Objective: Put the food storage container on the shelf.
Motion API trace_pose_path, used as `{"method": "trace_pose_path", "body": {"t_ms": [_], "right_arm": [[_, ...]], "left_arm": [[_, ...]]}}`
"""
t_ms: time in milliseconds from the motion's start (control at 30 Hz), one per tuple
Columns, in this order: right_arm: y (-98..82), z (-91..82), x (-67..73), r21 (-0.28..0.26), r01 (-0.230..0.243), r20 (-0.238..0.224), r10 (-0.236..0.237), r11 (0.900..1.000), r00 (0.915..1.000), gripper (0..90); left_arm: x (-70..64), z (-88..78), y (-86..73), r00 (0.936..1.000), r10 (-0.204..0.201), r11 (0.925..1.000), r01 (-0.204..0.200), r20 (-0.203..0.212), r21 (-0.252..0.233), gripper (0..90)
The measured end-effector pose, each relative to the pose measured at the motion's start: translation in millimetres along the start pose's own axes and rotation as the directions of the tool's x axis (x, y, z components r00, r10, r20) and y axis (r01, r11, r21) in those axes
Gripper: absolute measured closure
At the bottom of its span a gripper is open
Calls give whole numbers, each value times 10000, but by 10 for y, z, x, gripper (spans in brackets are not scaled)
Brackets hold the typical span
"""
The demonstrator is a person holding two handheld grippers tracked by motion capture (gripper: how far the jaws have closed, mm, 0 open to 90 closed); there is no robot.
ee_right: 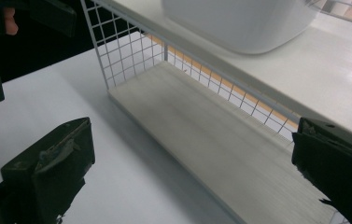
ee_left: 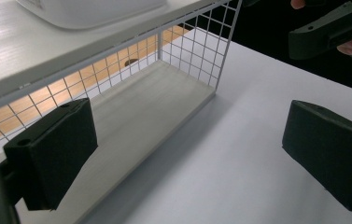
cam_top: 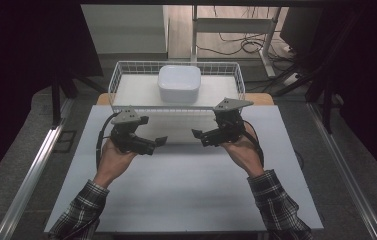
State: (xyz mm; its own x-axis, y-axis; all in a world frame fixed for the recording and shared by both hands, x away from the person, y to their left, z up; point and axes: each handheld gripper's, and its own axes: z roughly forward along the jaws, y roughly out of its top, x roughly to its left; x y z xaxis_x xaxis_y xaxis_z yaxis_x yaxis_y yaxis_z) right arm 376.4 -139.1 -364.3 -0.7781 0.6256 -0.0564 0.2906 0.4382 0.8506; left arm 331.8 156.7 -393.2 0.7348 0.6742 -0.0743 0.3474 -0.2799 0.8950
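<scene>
**Both tongs open above the bench, in front of the wire shelf unit**

The high view shows 2 hand-held tongs over the white bench (cam_top: 186, 190). The left tongs (cam_top: 162, 141) sit in the person's left hand (cam_top: 113, 155), tips pointing toward the middle of the bench. The right tongs (cam_top: 196, 133) sit in the right hand (cam_top: 241, 147), tips pointing inward toward the left pair. The 2 tips are near each other but apart. Each tool carries a grey 3-cornered plate on top. Plaid sleeves enter from the bottom edge.

State of the left tongs: open. In the left gripper view the 2 black jaws stand well apart with nothing between them but bare bench and the lower shelf board. State of the right tongs: open. In the right gripper view the jaws stand wide apart with nothing held; the pad on the near jaw looks worn and ragged.

The nearest thing is a white wire shelf unit (cam_top: 121, 82) standing at the far edge of the bench, just beyond both tongs. A white rounded container (cam_top: 178, 82) rests on its upper board, about midway along. In the left gripper view the wire mesh (ee_left: 197, 44) and the pale lower board (ee_left: 150, 102) lie just ahead of the jaws, with the container's underside (ee_left: 94, 11) above. In the right gripper view the same lower board (ee_right: 201, 130) runs between the jaws, and the container (ee_right: 239, 23) sits on the upper board.

Neither pair of tongs touches the unit or the container.
</scene>
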Motion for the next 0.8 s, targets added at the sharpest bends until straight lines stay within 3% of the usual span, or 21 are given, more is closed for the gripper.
{"method": "trace_pose_path", "body": {"t_ms": [300,633,800], "right_arm": [[-153,-61,113,-223,342,-67,-344,9992,9994,0],[-424,-25,191,-94,-37,-221,35,9999,9997,0],[-443,-33,233,-48,181,-153,-181,9998,9997,0]], "left_arm": [[-84,15,-203,9999,-97,9998,98,-58,174,18],[-141,15,-480,9993,-360,9992,361,-24,180,23],[-158,27,-585,9992,-391,9986,393,-48,358,25]]}}
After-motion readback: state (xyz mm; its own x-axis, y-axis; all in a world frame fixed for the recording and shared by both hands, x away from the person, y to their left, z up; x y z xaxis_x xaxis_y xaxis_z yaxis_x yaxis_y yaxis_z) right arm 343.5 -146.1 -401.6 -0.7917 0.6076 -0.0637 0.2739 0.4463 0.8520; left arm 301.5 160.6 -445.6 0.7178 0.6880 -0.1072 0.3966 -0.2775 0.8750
